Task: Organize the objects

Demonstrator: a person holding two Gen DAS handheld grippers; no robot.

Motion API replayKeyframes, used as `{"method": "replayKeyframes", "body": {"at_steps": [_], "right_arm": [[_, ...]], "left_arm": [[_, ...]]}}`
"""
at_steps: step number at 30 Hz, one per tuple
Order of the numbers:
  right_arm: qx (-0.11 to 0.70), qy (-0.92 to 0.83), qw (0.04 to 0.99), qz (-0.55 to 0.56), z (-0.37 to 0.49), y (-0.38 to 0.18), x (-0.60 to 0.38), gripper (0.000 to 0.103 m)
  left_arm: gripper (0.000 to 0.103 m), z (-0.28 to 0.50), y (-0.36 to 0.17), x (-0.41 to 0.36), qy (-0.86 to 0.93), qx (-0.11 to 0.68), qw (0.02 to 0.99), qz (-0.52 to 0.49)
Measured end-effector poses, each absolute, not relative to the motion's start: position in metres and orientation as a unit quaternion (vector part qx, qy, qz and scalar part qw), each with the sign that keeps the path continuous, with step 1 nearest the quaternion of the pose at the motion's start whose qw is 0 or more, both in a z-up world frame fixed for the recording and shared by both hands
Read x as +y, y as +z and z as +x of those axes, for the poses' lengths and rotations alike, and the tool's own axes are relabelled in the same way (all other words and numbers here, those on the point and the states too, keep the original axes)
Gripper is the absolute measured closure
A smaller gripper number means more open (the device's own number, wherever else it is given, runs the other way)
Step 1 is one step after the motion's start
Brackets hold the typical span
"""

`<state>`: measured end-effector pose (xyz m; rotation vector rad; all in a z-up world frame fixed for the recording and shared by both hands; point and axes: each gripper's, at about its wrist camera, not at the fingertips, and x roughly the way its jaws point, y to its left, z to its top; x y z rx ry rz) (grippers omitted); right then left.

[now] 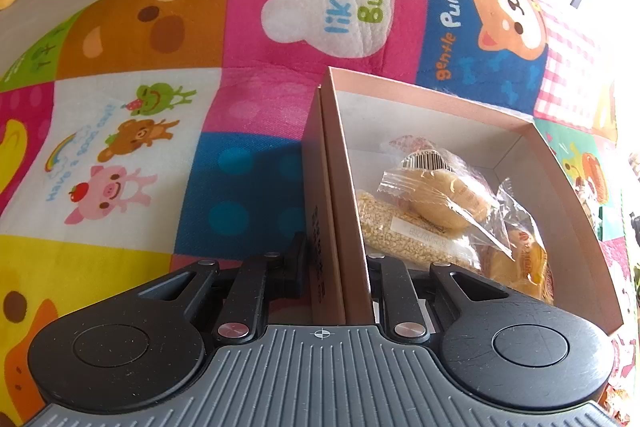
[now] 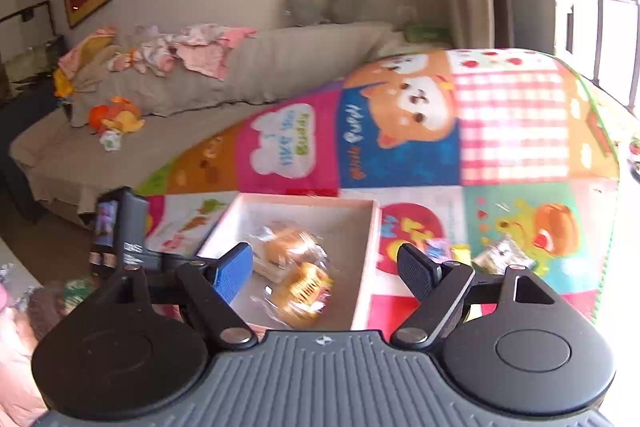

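Note:
A shallow pinkish cardboard box (image 1: 440, 99) lies on a colourful cartoon mat. In it are a bun in clear wrap (image 1: 444, 199), a pale grain bar (image 1: 396, 231) and an orange-yellow packet (image 1: 516, 263). My left gripper (image 1: 338, 267) is shut on the box's left wall, one finger outside and one inside. In the right wrist view my right gripper (image 2: 325, 273) hovers open above the box (image 2: 304, 203). Its blue pad (image 2: 234, 271) and black pad (image 2: 416, 275) stand wide apart, pressing on nothing. The bun (image 2: 288, 247) and yellow packet (image 2: 306, 289) lie below them.
Loose wrapped snacks (image 2: 500, 255) lie on the mat (image 2: 516, 131) right of the box. A black camera block (image 2: 124, 227) stands at the box's left side. A grey sofa (image 2: 200, 131) with clothes and an orange plush toy (image 2: 116, 117) runs behind the mat.

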<state>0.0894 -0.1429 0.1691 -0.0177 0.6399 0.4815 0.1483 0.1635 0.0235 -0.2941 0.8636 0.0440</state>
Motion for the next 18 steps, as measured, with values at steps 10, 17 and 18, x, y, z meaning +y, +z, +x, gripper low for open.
{"method": "replayKeyframes", "body": {"at_steps": [10, 17, 18], "right_arm": [[0.401, 0.106, 0.91, 0.002, 0.073, 0.085, -0.246, 0.009], [0.47, 0.147, 0.868, 0.065, 0.04, 0.031, -0.249, 0.009], [0.473, 0.161, 0.863, 0.074, 0.037, 0.029, -0.244, 0.009]], "left_arm": [[0.084, 0.15, 0.025, 0.162, 0.028, 0.422, 0.896, -0.135], [0.084, 0.153, 0.026, 0.157, 0.035, 0.427, 0.895, -0.124], [0.084, 0.153, 0.026, 0.157, 0.035, 0.427, 0.895, -0.124]]}}
